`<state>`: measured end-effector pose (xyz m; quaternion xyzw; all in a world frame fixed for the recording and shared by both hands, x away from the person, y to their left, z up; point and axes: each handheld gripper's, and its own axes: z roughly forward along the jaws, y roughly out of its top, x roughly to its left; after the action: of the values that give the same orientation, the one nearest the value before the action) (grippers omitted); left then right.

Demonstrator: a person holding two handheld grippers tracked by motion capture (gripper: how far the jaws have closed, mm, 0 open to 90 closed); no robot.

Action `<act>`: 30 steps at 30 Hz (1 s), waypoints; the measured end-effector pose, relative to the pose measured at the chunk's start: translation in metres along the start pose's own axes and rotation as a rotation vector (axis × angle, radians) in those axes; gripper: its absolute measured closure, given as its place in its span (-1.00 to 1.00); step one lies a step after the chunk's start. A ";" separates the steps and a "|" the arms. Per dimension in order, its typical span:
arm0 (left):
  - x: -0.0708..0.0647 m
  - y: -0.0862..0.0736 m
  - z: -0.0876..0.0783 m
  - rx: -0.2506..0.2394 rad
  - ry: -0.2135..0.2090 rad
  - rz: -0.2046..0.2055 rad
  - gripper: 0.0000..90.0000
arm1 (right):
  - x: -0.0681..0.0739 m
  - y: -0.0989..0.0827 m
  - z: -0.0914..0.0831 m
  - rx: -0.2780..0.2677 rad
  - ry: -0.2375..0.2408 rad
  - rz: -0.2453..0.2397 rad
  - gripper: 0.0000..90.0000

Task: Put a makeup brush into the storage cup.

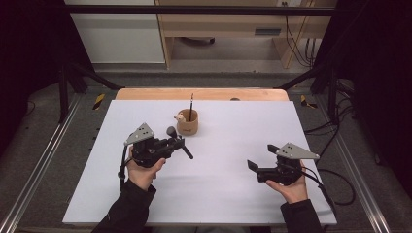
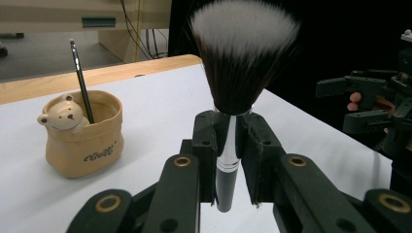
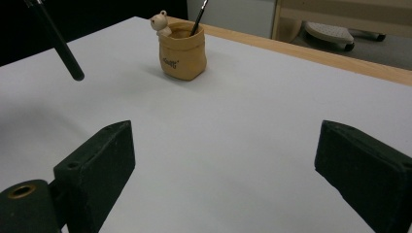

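The left gripper (image 2: 228, 160), clamped on the big makeup brush (image 2: 240, 63), looks mid-carry toward the bear cup (image 1: 187, 122) beyond it; next comes lowering it in handle-first, while the right gripper (image 3: 223, 160) waits wide open and empty.

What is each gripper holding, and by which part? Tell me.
The left gripper clamps a makeup brush by its silver ferrule and upper handle, bristles up. The right gripper holds nothing; its fingers stand wide apart over the white board.

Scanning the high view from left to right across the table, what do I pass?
Left gripper clamped on the makeup brush → bear-faced pen cup with a thin brush standing in it → right gripper, jaws wide apart with nothing between them.
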<state>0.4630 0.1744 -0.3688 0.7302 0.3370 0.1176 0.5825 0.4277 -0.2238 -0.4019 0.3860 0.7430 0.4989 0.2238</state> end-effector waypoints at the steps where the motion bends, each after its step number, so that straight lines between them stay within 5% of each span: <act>1: 0.001 0.001 0.000 -0.001 0.002 0.000 0.70 | -0.001 -0.001 0.000 0.000 0.002 0.006 -0.82; 30: 0.012 0.030 0.012 0.035 0.062 0.070 0.70 | -0.007 -0.008 -0.009 0.006 -0.029 0.020 -0.84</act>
<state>0.4891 0.1700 -0.3467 0.7475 0.3314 0.1546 0.5545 0.4226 -0.2362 -0.4063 0.4011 0.7374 0.4932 0.2284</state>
